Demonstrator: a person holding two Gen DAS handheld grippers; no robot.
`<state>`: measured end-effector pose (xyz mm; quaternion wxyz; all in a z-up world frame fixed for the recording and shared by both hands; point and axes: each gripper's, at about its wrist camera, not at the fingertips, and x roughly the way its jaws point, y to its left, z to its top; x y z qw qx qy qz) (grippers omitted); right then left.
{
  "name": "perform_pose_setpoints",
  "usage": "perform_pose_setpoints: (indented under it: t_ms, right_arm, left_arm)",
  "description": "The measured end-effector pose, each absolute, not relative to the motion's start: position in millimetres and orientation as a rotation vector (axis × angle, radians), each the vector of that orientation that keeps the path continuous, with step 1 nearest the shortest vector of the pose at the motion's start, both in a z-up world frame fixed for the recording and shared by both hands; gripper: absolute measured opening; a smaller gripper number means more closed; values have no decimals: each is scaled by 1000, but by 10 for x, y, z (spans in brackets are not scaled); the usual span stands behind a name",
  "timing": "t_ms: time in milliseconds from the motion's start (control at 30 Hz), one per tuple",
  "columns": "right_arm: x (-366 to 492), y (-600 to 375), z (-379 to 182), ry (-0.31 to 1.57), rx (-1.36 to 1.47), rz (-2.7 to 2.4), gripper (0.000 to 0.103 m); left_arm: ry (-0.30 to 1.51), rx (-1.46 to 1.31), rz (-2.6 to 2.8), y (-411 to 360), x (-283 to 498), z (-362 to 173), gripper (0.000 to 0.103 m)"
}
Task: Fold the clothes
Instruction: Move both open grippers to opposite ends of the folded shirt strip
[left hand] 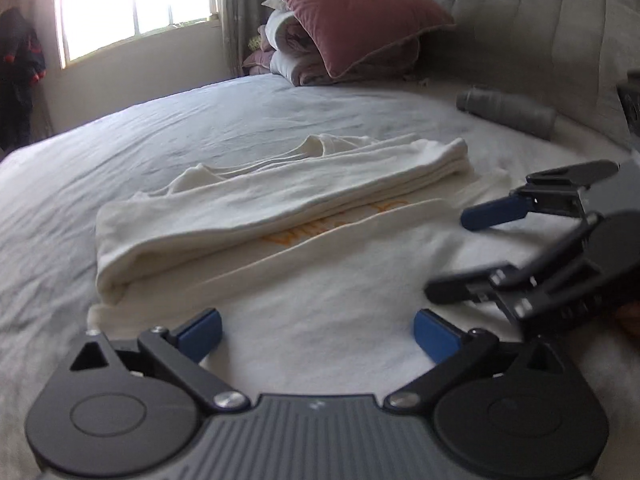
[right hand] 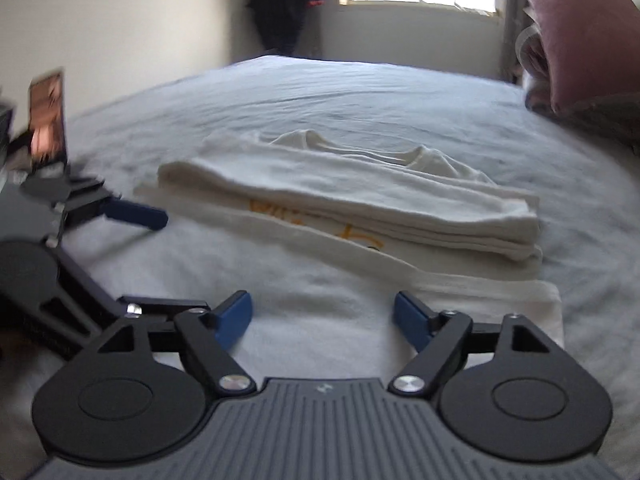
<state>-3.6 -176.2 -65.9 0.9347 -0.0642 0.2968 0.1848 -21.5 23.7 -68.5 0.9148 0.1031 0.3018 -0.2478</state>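
My left tool (left hand: 318,334): jaws wide, nothing between the blue pads, hovering over the near edge of the white shirt (left hand: 280,208). My right tool (right hand: 322,320): jaws wide too, empty, over the same near edge. Shirt lies centre frame in both views on the bed (left hand: 200,120), partly folded: far side doubled over into a thick band, orange print showing below it. Pink pillow (left hand: 352,12) at top centre of left view, grey roll (left hand: 508,112) upper right.
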Motion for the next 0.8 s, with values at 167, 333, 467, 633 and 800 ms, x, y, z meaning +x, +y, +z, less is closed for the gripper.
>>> perform_pose_setpoints:
  t_ms: [167,333,467,633,800]
  right_arm:
    - [-180,-1947,-645,596,-152,390,91]
    - [-362,-2263,-636,587,-135,354,94]
    - [-506,-2526,-614,585,-103,331,100]
    - [-639,-2823,-586,596,-38,266,101]
    - [-788,-2929,-523,577,-66,225,101]
  left_arm:
    - [617,205,-550,475,-305,-697,103]
    - [594,188,-551,734,-384,-699,103]
    - [581,162,-549,928,-479,-675,103]
    - [573,193,-476,1073,-608,-636,103]
    - [543,229,-440,1173,-728,-550,103]
